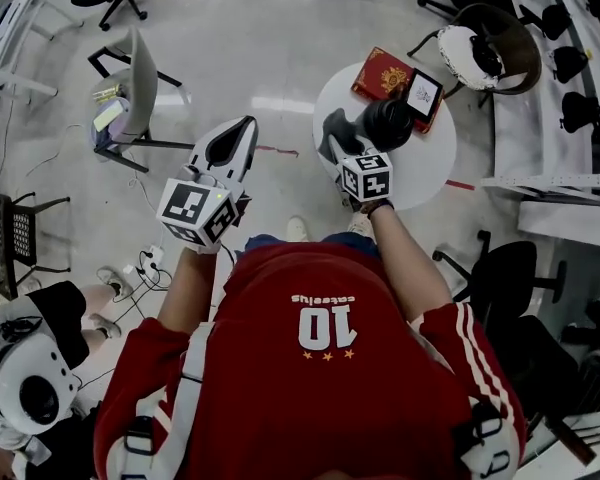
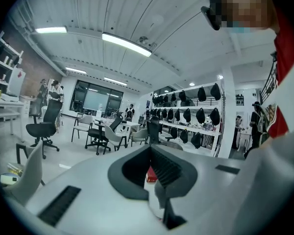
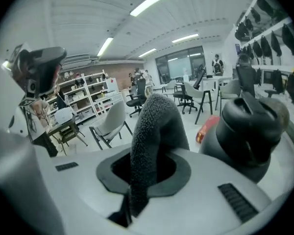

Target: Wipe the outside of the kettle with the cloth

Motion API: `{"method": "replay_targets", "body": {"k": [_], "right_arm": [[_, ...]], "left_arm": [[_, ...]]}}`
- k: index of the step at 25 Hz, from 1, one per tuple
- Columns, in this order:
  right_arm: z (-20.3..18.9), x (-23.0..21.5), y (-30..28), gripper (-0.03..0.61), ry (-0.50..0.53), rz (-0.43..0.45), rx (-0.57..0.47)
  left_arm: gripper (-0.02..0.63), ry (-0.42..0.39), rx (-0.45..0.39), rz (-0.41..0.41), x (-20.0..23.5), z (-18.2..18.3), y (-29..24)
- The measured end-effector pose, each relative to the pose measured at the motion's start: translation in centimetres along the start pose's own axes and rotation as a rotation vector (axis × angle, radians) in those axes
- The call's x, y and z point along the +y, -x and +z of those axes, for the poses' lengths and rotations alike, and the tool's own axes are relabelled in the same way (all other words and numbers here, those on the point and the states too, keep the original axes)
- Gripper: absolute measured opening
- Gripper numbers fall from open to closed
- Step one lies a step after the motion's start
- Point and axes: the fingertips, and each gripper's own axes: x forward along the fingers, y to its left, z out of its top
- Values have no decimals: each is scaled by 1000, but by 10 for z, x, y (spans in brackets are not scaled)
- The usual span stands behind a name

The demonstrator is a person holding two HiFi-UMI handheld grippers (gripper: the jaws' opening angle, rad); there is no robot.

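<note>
Right gripper squeezing grey cloth, black kettle at its 2 o'clock on white table, left gripper at 9 o'clock, jaws pressed together, empty.

Nubbly grey fleece cloth — matt black plastic kettle, smooth white tabletop

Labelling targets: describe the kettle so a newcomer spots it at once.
Find the round white table ahead of the person. The kettle stands on it beside the red box. It is the only black rounded thing there, next to the grey cloth in the right gripper.
</note>
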Motion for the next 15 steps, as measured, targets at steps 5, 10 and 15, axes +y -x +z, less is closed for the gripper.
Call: {"method": "replay_targets", "body": {"k": [5, 10, 15], "right_arm": [[34, 16, 45, 48, 77, 9, -80], [68, 9, 103, 48, 103, 11, -170], [94, -19, 167, 48, 113, -19, -245]], "left_arm": [[8, 13, 2, -51, -16, -5, -15], [8, 6, -2, -83, -40, 1, -38], [8, 1, -23, -94, -67, 16, -59]]}}
